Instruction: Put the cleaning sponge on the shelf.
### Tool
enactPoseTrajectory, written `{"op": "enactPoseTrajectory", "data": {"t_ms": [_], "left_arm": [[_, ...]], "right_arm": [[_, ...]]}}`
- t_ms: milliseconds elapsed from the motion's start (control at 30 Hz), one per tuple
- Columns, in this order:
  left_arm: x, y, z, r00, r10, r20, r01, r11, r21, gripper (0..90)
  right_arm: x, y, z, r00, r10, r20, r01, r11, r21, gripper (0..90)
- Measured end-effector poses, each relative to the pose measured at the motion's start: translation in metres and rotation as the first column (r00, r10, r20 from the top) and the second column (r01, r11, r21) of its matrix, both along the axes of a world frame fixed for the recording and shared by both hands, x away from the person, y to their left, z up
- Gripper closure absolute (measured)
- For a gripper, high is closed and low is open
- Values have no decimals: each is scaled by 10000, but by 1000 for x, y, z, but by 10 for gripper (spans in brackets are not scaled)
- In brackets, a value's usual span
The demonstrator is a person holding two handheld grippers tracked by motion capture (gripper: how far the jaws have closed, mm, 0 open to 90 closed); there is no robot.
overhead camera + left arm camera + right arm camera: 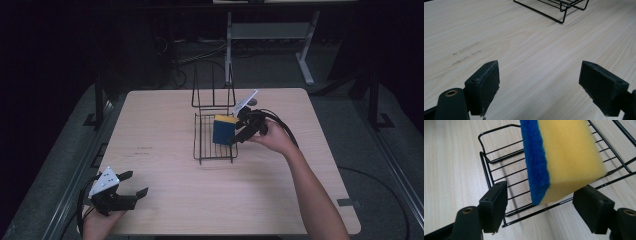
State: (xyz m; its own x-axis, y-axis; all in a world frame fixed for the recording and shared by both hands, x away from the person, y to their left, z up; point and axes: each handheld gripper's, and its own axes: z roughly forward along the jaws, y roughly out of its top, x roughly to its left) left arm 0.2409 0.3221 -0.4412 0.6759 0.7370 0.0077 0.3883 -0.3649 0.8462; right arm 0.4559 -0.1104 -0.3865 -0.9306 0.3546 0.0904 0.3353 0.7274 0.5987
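One sponge (pixel 564 157), one wire rack (pixel 215 137)

No text, label, brand, number or sign can be read anywhere in these pictures. The table (pixel 165 125) carries only faint dark smudges in the high view and the left gripper view, and they form no letters.
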Motion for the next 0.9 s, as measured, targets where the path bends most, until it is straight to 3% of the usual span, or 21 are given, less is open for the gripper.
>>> {"op": "enactPoseTrajectory", "data": {"t_ms": [900], "left_arm": [[-2,1,1,10000,-9,32,9,10000,32,162]], "right_arm": [[-21,-29,4,9991,-423,50,424,9991,-56,257]]}}
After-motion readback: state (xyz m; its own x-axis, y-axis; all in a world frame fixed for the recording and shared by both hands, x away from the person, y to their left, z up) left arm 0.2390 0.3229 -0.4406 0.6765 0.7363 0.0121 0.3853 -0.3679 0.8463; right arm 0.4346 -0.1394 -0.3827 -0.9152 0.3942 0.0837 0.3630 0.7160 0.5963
